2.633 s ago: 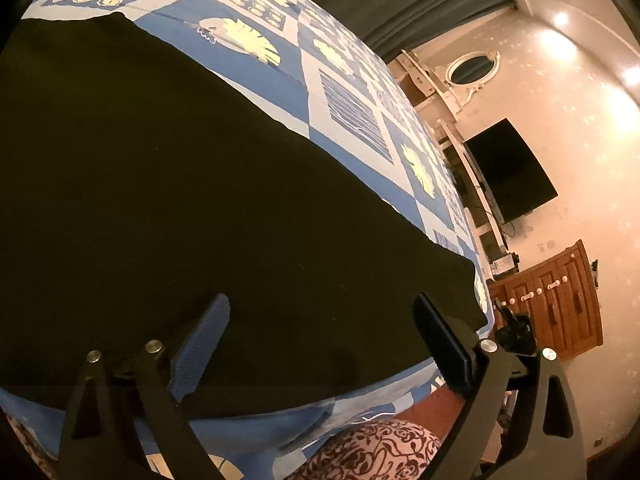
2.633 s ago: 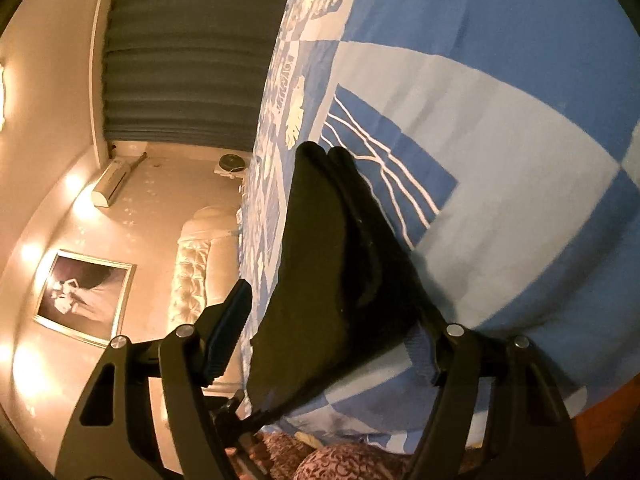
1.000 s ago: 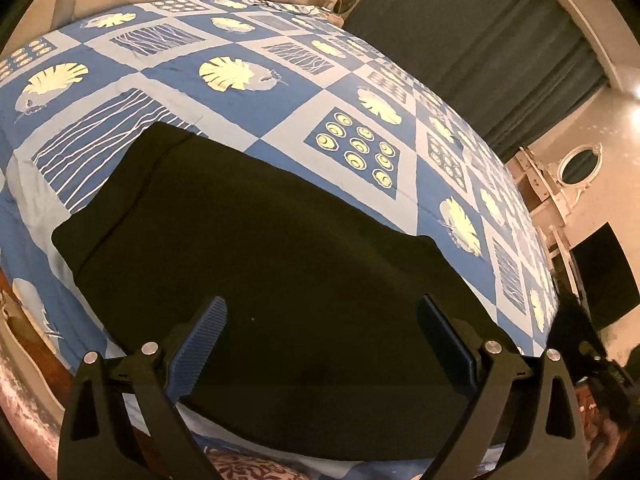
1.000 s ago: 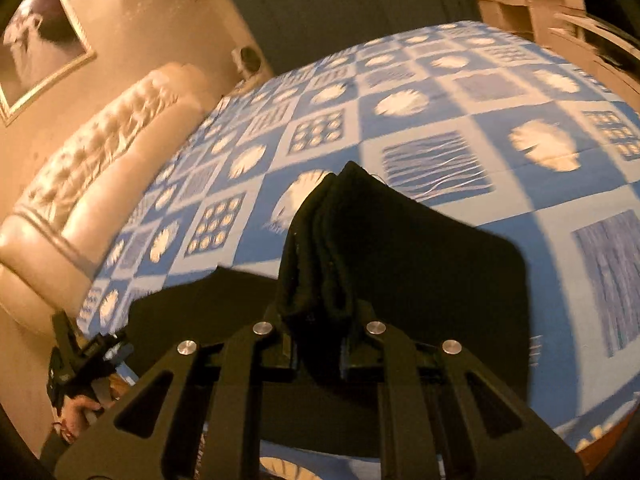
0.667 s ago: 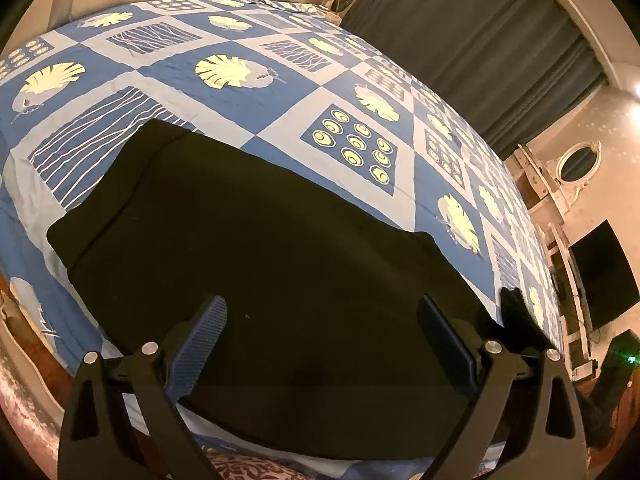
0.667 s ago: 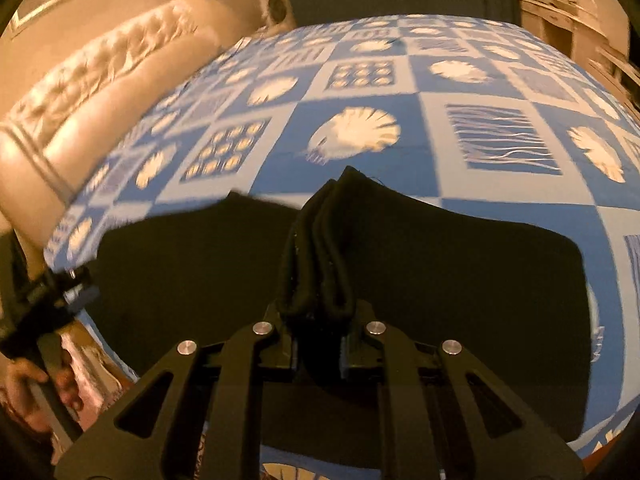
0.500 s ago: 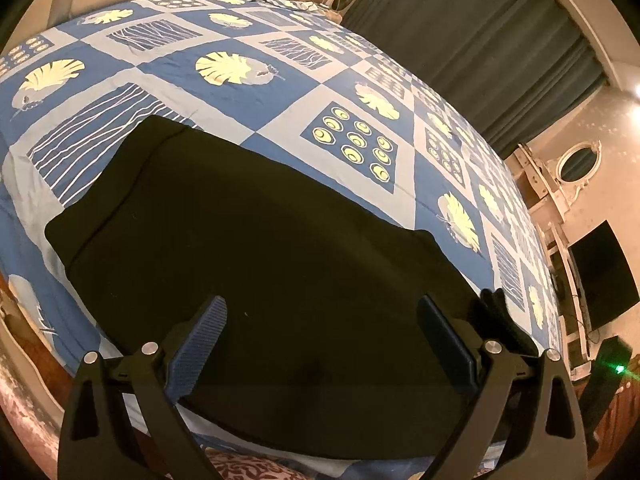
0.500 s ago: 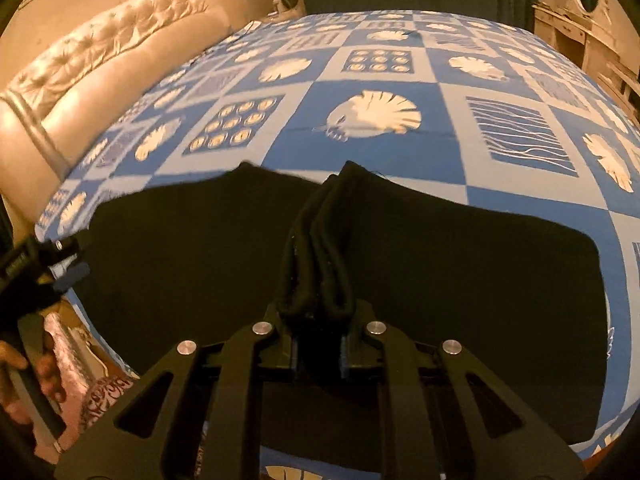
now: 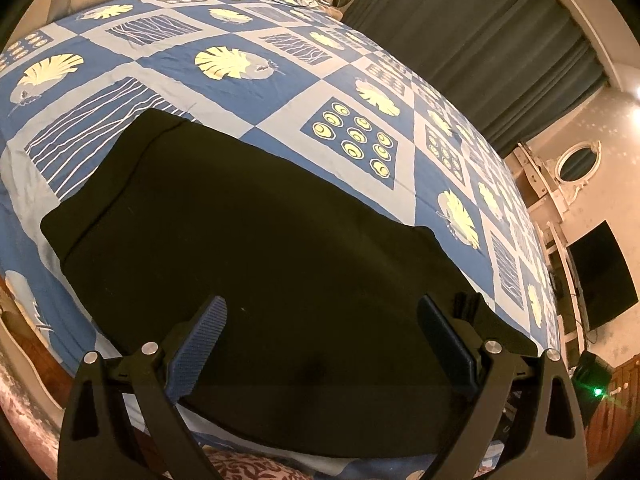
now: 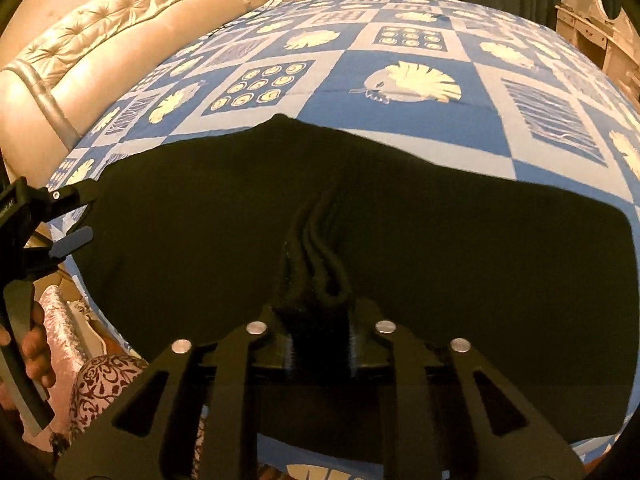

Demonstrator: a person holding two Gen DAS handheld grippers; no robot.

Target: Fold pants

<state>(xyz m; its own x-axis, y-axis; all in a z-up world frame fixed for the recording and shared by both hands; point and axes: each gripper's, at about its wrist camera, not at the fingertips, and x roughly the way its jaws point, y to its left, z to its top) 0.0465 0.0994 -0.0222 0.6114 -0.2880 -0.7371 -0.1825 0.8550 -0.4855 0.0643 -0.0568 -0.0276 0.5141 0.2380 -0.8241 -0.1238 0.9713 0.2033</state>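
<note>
Black pants lie folded across the near part of the bed. My left gripper hovers open over their near edge, with nothing between its blue pads. The right wrist view shows the upper layer of the pants spread flat over the lower one. A bunched ridge of that black cloth runs into my right gripper. Its jaws are opening, with the cloth still filling the gap between them. The left gripper shows at the left edge there, carried by a hand.
A blue and white patterned bedspread covers the bed. A tufted headboard runs along the far left. Dark curtains, a wall TV and a wooden cabinet stand beyond. Patterned clothing shows below the bed edge.
My right gripper carried the pants' end over and down onto the rest, so the upper layer now lies flat. Its jaws stand a little wider. The left gripper stayed put.
</note>
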